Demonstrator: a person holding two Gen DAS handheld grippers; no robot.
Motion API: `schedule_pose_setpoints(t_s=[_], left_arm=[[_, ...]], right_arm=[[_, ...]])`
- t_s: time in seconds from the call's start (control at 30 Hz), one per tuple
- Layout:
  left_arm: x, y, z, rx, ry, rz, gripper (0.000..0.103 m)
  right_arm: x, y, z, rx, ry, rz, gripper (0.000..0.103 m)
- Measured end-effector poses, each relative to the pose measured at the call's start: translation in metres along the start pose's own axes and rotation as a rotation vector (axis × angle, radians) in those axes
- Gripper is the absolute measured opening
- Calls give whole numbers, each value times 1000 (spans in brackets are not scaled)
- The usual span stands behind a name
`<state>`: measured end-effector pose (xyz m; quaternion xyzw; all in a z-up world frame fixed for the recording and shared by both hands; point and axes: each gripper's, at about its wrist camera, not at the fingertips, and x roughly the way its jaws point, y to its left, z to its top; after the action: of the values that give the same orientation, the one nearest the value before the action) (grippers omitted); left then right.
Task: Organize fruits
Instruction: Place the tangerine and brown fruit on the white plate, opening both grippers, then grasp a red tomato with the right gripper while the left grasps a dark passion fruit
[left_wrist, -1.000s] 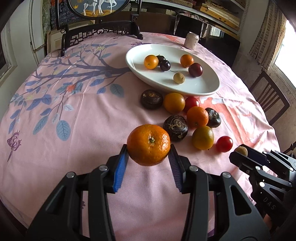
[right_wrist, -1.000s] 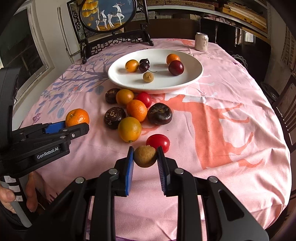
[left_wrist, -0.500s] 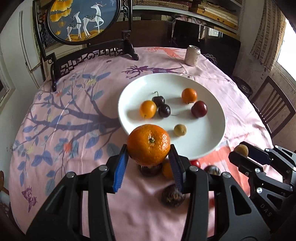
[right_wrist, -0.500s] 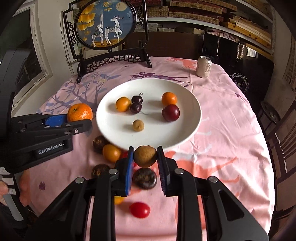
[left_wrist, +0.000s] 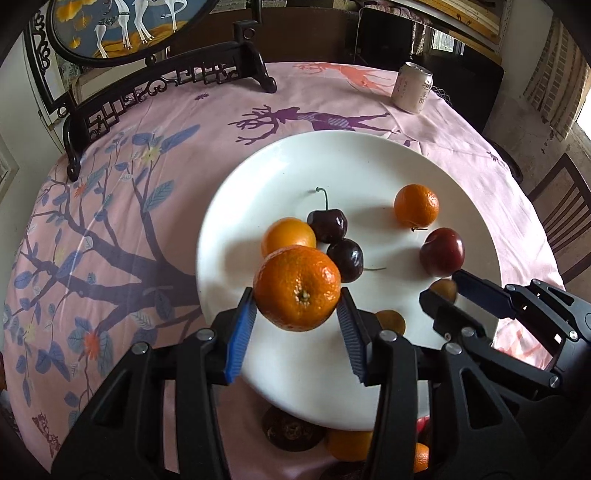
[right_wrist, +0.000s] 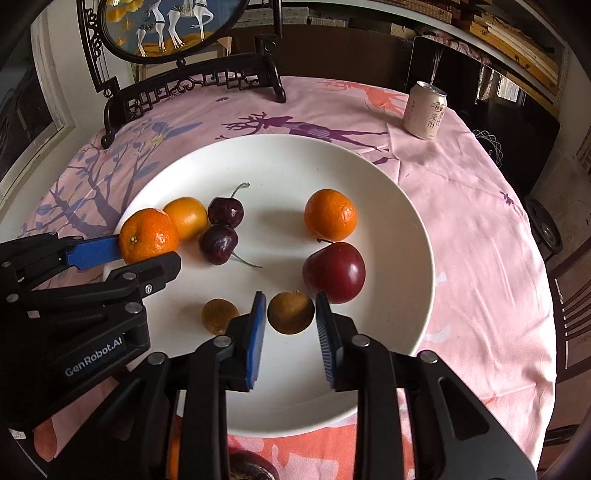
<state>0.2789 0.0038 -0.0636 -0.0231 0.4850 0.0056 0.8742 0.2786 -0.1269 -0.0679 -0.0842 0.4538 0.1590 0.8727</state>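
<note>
The right tongs (right_wrist: 290, 325) have just opened – the brown fruit (right_wrist: 290, 312) between them is loose and could roll off the plate (right_wrist: 406, 332). The left tongs (left_wrist: 295, 325) hold the orange (left_wrist: 297, 288).

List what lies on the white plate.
Two cherries, two orange fruits, a plum, a small brown fruit. The left claw, holding a mandarin, covers the plate's left edge.
</note>
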Motion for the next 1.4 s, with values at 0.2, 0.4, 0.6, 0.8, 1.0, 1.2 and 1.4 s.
schedule_pose_setpoints(t_s=[0.2,0.4,0.6,0.8,1.0,1.2,1.4], left_arm=[[-50,4,-11,-8,-104,-22,51],[-113,4,-76,4,-201,-76,68],[-128,11,-135,-11,-177,-87,82],[-135,20,-162,-21,-191,-24,90],[-134,21,-178,-4,-182,-25,93],[-127,24,-184,-5,-157,-23,93],[-105,23,-176,4,-101,-13,93]], right_arm=[[-46,-1,-15,-13,-74,-46,54],[-106,8,-84,-6,-125,-40,57],[-131,6,-126,87,-123,-19,57],[-136,11,-138,94,-118,-33,58],[-102,17,-159,91,-35,-16,66],[-78,23,-158,85,-31,20,65],[-68,23,-155,75,-13,62,33]])
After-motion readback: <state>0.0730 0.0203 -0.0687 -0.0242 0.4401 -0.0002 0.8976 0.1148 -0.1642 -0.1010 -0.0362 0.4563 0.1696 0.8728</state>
